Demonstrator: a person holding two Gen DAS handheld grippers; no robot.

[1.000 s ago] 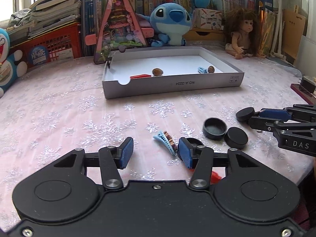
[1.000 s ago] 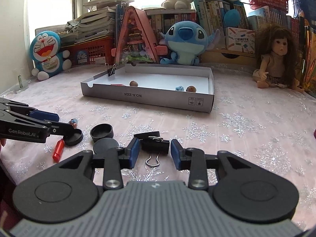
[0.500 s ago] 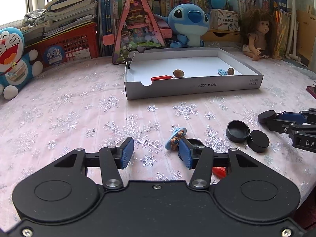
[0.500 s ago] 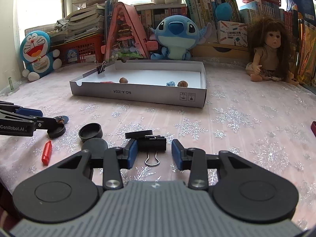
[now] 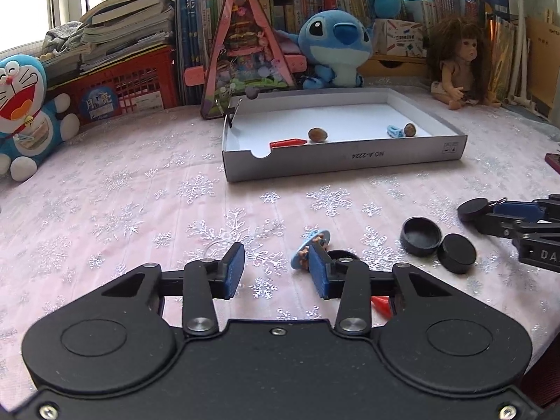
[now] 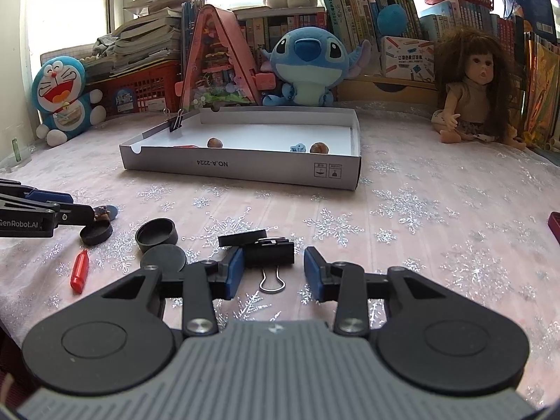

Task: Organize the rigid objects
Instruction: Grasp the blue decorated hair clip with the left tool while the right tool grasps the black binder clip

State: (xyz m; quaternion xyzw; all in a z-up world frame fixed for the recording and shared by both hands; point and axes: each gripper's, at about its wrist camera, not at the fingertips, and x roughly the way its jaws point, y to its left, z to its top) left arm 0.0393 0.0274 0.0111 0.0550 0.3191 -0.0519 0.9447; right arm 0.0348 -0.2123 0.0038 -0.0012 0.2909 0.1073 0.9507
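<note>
The left hand-held gripper (image 5: pixel 276 268) hovers low over the bench (image 5: pixel 115 206), which is covered with a pink snowflake-patterned cloth. Its jaws are closing with a fair gap between the 2 blue pads, and nothing lies between them. A small blue hair clip (image 5: pixel 309 246) rests on the cloth just beside the outer face of the right-hand pad, and a black round cap (image 6: pixel 96 233) sits directly behind that finger. A red toy screwdriver (image 6: pixel 79 270) lies on the cloth below this gripper.

The right hand-held gripper (image 6: pixel 274 270) is held at a middling width. A black binder clip (image 6: pixel 269 252) sits between its pads, with its wire handle pointing back toward the camera. The clip touches or nearly touches the left pad, while a clear gap remains at the right pad. A flat black lid (image 6: pixel 242 237) lies just beyond the clip.

Between the 2 grippers rest an upturned black cap (image 6: pixel 156 234) and, touching it, a black disc (image 6: pixel 163 258).

Farther back stands a shallow white cardboard box (image 5: pixel 344 157) holding 2 walnuts (image 5: pixel 317 134) (image 5: pixel 409 128), a red item (image 5: pixel 287 142) and a small blue piece (image 5: pixel 393 130), with a binder clip clamped on its rim (image 6: pixel 176 120). Plush toys, a doll (image 6: pixel 470 94) and books line the back.
</note>
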